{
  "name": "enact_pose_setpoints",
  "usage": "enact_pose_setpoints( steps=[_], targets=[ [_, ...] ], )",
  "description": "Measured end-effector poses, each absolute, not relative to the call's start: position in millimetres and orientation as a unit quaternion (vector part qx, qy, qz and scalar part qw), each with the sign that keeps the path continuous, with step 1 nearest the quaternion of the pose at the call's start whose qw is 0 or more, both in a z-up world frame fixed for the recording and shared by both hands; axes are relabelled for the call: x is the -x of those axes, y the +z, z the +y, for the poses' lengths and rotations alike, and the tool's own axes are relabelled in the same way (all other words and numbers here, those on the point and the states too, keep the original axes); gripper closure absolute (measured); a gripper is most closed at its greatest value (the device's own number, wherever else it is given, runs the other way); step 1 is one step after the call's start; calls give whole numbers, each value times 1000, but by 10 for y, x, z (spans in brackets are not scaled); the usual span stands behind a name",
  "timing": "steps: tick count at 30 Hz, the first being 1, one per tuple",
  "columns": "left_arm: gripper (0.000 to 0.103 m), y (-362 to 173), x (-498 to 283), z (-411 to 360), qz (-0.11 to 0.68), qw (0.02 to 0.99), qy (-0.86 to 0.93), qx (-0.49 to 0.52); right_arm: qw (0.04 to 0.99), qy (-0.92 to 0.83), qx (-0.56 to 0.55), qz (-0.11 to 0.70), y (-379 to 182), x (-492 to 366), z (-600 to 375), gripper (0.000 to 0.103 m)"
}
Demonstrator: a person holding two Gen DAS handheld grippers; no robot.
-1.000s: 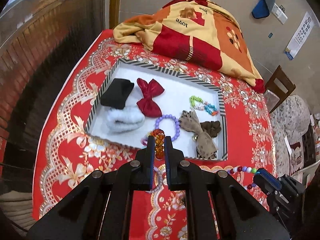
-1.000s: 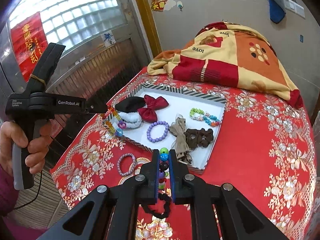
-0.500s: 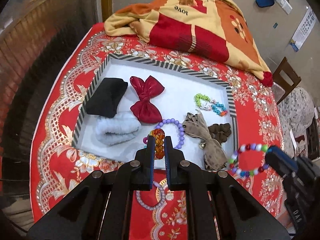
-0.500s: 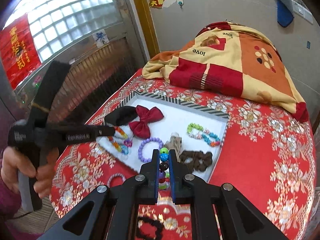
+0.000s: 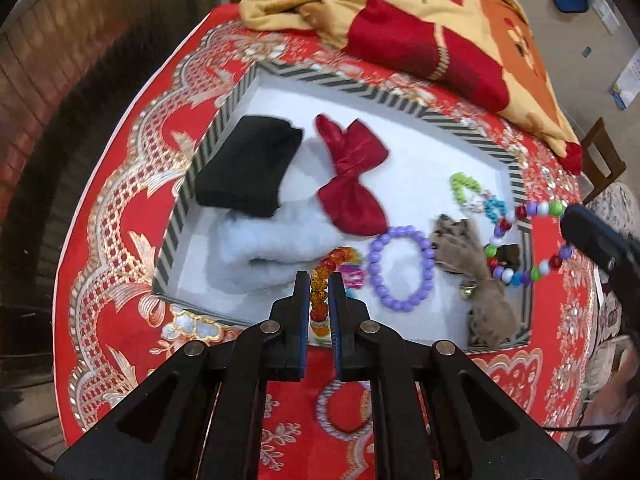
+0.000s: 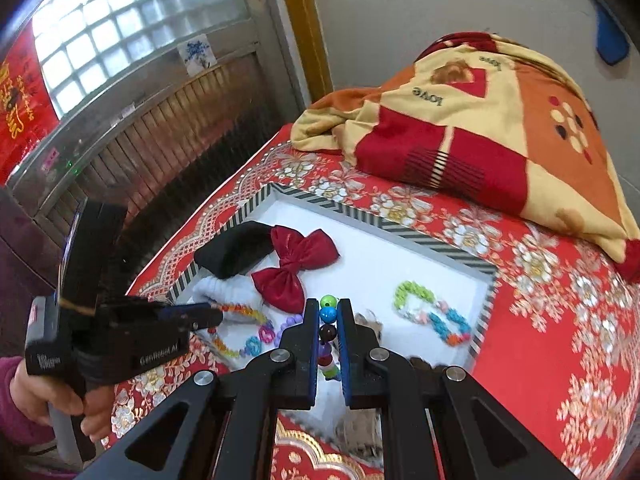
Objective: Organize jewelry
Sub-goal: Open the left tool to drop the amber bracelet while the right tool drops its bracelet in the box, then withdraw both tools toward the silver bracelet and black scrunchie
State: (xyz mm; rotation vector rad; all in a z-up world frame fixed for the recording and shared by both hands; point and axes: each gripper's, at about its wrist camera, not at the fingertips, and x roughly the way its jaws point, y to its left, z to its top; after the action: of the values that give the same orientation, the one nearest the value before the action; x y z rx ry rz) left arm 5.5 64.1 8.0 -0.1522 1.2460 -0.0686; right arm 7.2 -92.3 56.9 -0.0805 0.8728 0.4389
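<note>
With each claw closed tight on a bracelet, the left gripper [image 5: 319,298] on the orange bracelet [image 5: 320,280] and the right gripper [image 6: 328,332] on the multicoloured bracelet [image 5: 524,240], both held above the tray [image 5: 208,144], a snag on the brown bow [image 5: 476,264] inside the tray was judged likely if they were lowered carelessly.

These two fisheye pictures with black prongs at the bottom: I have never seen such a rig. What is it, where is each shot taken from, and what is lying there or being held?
There is no robot here. A person holds a two-finger claw in each hand, and a camera on each claw looks forward along its fingers.

The left wrist view shows the left claw shut on an amber bead bracelet. The right wrist view shows the right claw shut on a multicoloured bead bracelet; that same bracelet hangs at the right of the left view.

Below them, on a red patterned tablecloth, sits a striped tray. In it lie a black cloth, a white fluffy band, a red bow, a purple bead bracelet, a green and blue bracelet and a tan bow. A pale bracelet lies outside the tray, on the cloth.
</note>
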Motion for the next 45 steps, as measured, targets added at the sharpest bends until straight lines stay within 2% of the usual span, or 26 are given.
enact_pose_setpoints(
  steps=[10,17,25,26,27,28,29,30,31,33,35,37,45],
  targets=[
    [95,-158,-143,772,600,796,-21,83,856,243,39,454,292,-671,-663,95],
    [95,-265,-167,771,608,788,-20,92,842,217,28,493,-123,-1263,-871,95],
    [95,-281,-195,754,606,790,-15,92,841,186,2,508,-349,-1586,-1090,95],
    [95,-277,-190,749,605,791,-14,90,840,186,-3,509,-371,-1603,-1097,93],
    [95,-280,-200,740,604,792,-13,89,839,187,-7,511,-385,-1614,-1096,84],
    [94,-279,-196,738,604,792,-11,87,837,188,-12,514,-397,-1616,-1098,66],
    [94,-281,-199,734,605,791,-9,87,831,181,-12,525,-396,-1605,-1093,62],
    [93,-283,-203,728,606,791,-7,86,831,184,-14,525,-382,-1584,-1086,62],
    [91,-281,-202,722,606,791,-6,86,831,187,-13,524,-359,-1558,-1074,62],
    [80,-271,-193,718,607,790,-8,87,837,186,-4,515,-277,-1471,-1057,62],
    [55,-242,-167,719,604,792,-10,90,842,190,-4,504,-155,-1349,-1065,62],
    [46,-198,-129,724,597,798,-6,88,847,194,-8,496,-45,-1239,-1074,62],
    [45,-33,27,766,580,810,7,87,875,190,-7,446,490,-488,-1143,62]
  ],
)
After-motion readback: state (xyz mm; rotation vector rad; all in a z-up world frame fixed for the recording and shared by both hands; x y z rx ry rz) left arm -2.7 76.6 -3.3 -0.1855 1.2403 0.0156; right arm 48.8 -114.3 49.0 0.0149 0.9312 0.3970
